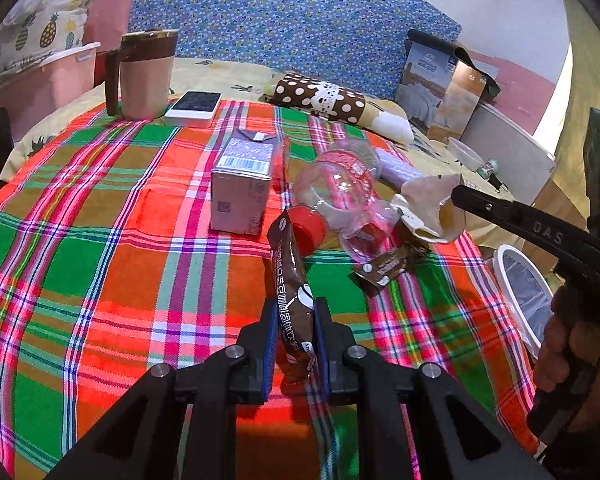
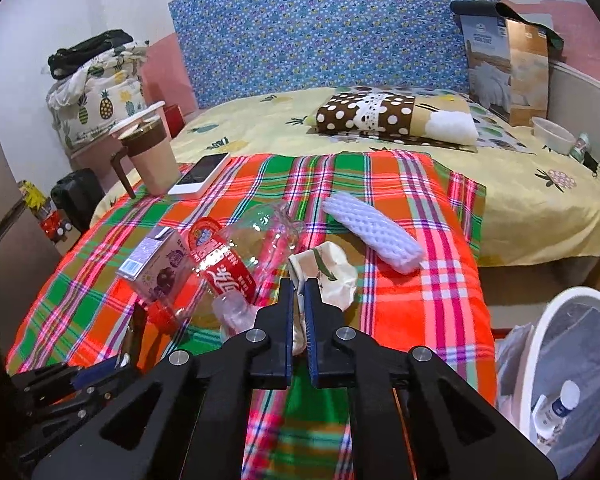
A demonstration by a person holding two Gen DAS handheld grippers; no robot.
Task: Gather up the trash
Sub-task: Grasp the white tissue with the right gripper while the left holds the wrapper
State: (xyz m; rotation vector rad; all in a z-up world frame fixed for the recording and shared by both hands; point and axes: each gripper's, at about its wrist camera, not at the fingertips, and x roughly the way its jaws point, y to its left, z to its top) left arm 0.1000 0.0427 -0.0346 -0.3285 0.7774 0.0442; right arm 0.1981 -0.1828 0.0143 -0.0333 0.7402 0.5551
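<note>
Both grippers loaded, bin trip next.
Left gripper (image 1: 294,336) is clamped on a brown coffee sachet (image 1: 290,280); bin (image 1: 524,296) sits at three o'clock. Right gripper (image 2: 298,312) pinches a crumpled paper cup (image 2: 328,272); bin (image 2: 572,360) at four o'clock: carry over, release.

Left gripper (image 1: 294,334): matte black plastic, two angular linkage arms with triangular cut-outs, four round silver pivot screws across top, flat blue pads lining inner faces of fingers (image 1: 269,344). Right gripper (image 2: 299,312): same build, black frame, silver screws, blue-edged pads. Seen from left wrist view, right tool showed long black beak-like body with raised "DAS" lettering and black pistol-style handle. Hand (image 1: 572,364) on that handle bare, no glove visible; sleeve not discernible.
</note>
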